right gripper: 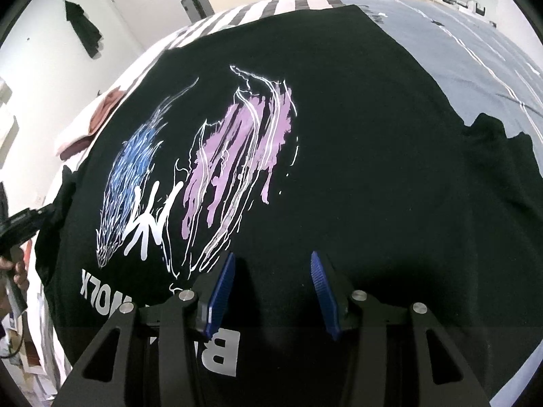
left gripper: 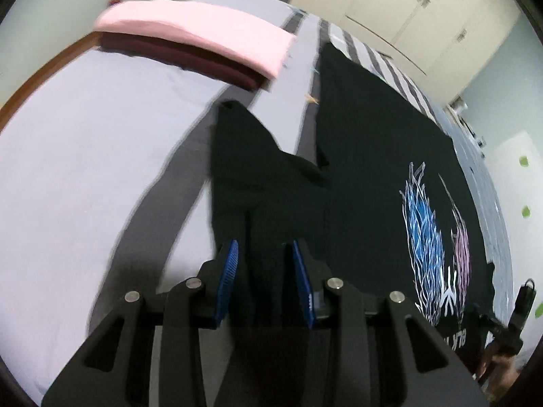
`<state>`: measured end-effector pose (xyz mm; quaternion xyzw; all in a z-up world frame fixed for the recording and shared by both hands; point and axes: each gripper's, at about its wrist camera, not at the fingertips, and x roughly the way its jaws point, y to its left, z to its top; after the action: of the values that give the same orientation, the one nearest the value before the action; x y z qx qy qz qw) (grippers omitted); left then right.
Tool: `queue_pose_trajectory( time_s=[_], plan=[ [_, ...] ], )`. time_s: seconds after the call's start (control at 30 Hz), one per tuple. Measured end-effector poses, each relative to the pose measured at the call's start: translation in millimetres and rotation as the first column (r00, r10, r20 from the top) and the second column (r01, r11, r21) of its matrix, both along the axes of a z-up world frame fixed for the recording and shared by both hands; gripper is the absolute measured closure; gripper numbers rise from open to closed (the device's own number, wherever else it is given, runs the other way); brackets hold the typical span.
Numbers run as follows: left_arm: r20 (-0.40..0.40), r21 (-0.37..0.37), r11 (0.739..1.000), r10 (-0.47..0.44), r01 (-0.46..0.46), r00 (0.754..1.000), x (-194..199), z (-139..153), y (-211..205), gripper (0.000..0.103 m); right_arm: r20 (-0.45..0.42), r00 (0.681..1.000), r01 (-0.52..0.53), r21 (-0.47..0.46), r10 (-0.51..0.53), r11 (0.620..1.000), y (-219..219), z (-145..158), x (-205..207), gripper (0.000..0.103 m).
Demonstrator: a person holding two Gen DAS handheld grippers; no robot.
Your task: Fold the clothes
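Done: folded pink garment stacked on bed | Now: black printed T-shirt flat; our left hand-held gripper clamps its sleeve | Right hand-held gripper apart, empty | Left: all folds

Matt black cloth T-shirt bears a smooth, slightly glossy print; ribbed blue rubbery pads sit on matt black plastic fingers with shiny metal pins
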<state>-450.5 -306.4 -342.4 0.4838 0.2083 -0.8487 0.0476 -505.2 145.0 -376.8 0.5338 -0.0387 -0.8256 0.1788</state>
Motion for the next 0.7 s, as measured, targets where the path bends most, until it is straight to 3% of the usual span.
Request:
queue_pose_trajectory(
  time_s=[0.13, 0.2, 0.37, 0.53, 0.67, 0.7],
  plan=[
    [-0.013, -0.004, 1.000, -0.026, 0.026, 1.000, -13.3, -4.9, 12.1, 0.079, 0.002, 1.000, -0.006, -0.003, 0.006, 1.000, 0.2, 0.2, -1.0, 0.060],
    [-0.034, -0.045, 0.997, -0.067, 0.066, 0.997, -14.6, 3.9, 24.1, 0.095, 0.002, 1.000, -0.006, -0.005, 0.006, 1.000, 0.9, 0.1, -1.2, 0.060],
    [-0.057, -0.088, 0.994, -0.077, 0.072, 0.995, -3.1, 24.1, 30.4, 0.100, 0.004, 1.000, 0.000, -0.008, 0.000, 1.000, 1.4, -0.3, -1.1, 0.060],
    [-0.051, -0.161, 0.982, 0.089, -0.096, 0.995, 40.6, 45.9, -21.4, 0.100, 0.004, 1.000, 0.001, -0.005, -0.001, 1.000, 0.5, -0.6, -1.4, 0.060],
    [0.036, -0.183, 0.945, 0.280, -0.270, 0.959, 80.8, 30.0, -89.2, 0.097, 0.002, 1.000, -0.002, -0.002, 0.002, 1.000, 0.1, -1.3, -1.4, 0.060],
    [0.060, -0.226, 0.930, 0.311, -0.291, 0.948, 86.6, 23.2, -99.1, 0.093, 0.001, 1.000, -0.001, -0.001, 0.001, 1.000, 0.0, -1.5, -1.4, 0.060]
  ],
)
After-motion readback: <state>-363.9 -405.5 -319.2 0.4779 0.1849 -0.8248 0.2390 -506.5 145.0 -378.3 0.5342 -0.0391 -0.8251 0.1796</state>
